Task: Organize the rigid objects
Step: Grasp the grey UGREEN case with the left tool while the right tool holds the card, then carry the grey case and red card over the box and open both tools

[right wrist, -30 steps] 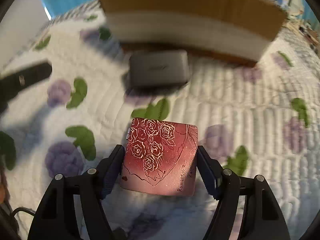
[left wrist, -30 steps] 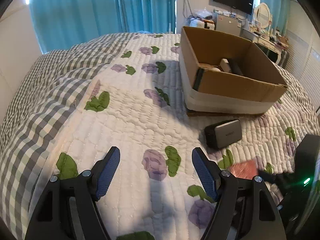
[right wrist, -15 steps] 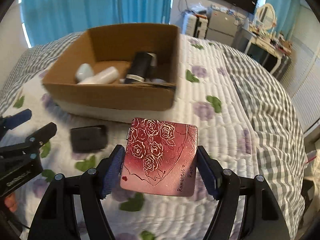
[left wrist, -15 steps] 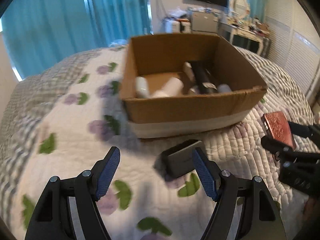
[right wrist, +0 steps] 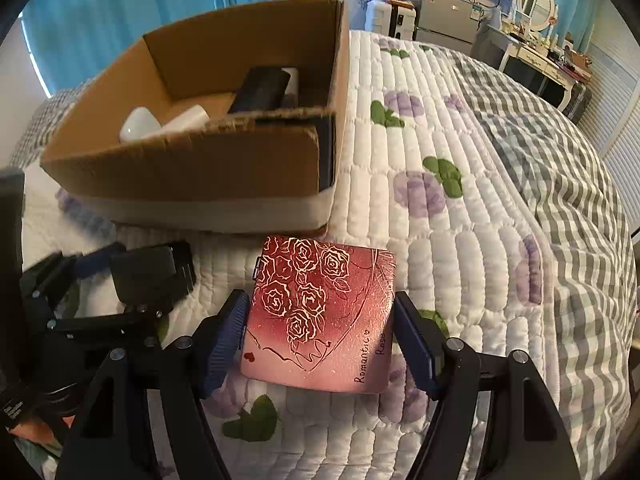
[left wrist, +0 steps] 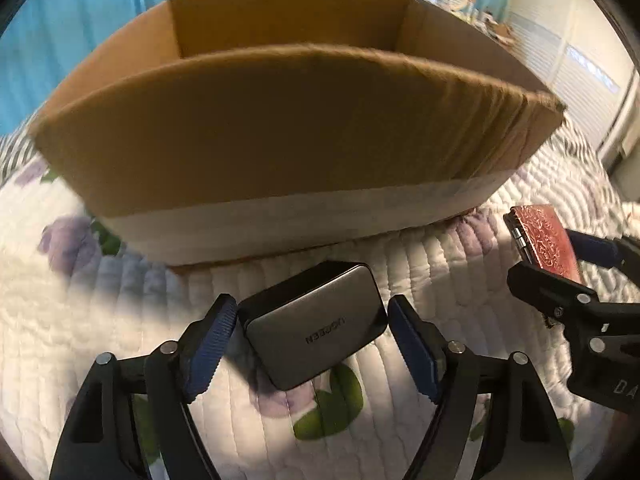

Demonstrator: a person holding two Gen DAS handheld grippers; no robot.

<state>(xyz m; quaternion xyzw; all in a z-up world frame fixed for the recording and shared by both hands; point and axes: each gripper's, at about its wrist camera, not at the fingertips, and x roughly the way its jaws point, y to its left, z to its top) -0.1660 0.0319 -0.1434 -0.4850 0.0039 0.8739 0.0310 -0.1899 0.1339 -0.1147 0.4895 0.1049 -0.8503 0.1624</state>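
Left hand-held gripper (left wrist: 312,344) angled down, jaws opening, right hand-held gripper (right wrist: 320,334) angled down, clamped shut

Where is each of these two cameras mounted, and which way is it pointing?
Left wrist view: sits on the left gripper, looking down along its opening fingers at a grey charger lying between them on the quilt, the cardboard box behind it.
Right wrist view: sits on the right gripper, looking down past the red rose case it grips, towards the box and bedroom.
Shared: box, charger, quilt; each view also shows the other gripper at its edge.
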